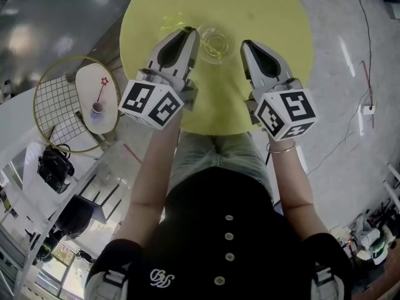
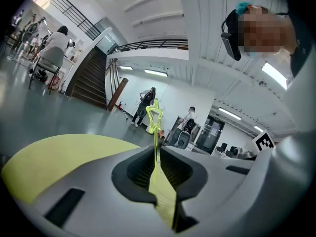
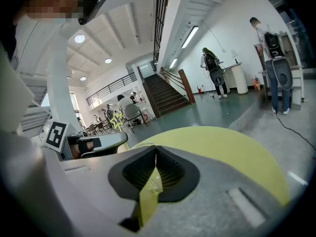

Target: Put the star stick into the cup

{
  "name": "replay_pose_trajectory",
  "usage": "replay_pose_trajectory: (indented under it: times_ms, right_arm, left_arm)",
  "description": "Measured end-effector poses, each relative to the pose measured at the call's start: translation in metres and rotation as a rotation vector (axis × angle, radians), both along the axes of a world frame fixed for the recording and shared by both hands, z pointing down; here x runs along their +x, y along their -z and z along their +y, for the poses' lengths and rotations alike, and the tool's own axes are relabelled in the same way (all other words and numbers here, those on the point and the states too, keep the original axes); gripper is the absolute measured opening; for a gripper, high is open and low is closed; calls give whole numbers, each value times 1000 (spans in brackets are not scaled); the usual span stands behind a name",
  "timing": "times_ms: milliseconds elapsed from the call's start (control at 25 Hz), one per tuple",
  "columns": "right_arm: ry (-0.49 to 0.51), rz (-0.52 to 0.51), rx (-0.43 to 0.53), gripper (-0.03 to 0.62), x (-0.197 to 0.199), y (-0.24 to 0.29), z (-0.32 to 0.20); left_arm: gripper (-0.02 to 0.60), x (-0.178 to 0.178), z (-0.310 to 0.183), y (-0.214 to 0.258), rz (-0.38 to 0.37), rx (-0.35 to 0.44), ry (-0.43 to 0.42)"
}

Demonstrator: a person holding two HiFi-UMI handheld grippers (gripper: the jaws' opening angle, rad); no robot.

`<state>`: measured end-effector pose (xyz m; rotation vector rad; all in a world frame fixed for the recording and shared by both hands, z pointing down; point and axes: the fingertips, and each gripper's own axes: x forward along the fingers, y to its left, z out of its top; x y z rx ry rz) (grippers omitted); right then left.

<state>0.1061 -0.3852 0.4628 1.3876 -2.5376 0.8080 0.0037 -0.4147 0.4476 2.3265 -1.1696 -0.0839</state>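
Nearest the camera, a dark buttoned top is seen from above, with both forearms stretched toward 12 o'clock. A marker cube is carried at the near end of each tool. Off to 9 o'clock, down on the floor side, a wire rack (image 1: pixel 59 102) is seen.

The left tool (image 1: pixel 189 35) is brought over the round yellow worktop (image 1: pixel 275 17) from about 7 o'clock. In the left gripper view its jaws (image 2: pixel 157 148) are closed on the star stick (image 2: pixel 156 137). The thin yellow-green shaft is pinched between the ribbed pads and the hollow star is raised upright beyond the tips. In the head view the star stick (image 1: pixel 171 23) is made out only faintly, at about 10 o'clock from the cup. It is outside the cup and is not seen to touch it.

The right tool (image 1: pixel 245 44) is brought in from about 5 o'clock. In the right gripper view its jaws (image 3: pixel 156 149) are drawn together with the tips meeting. A sliver of the clear cup (image 3: pixel 152 181) is seen in the narrow gap between the pads, so the cup's edge appears to be pinched. In that view the star (image 3: pixel 117 118) is seen off at 10 o'clock, above the left tool.

The cup (image 1: pixel 214 42) is stood upright near the middle of the worktop. It is set between the two tool tips, just beside the left one.
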Motion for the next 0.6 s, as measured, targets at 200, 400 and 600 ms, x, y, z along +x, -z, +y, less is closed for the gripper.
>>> replay_pose_trajectory:
  times_ms: [200, 400, 600]
  right_arm:
    - [-9, 2, 1, 5, 3, 2, 5]
    - [-17, 10, -2, 5, 10, 0, 12]
    - [-16, 8, 8, 5, 9, 6, 14]
  left_arm:
    - [20, 1, 1, 1, 8, 3, 3]
    - [98, 2, 5, -2, 19, 0, 15]
    - [107, -1, 7, -2, 22, -12, 23]
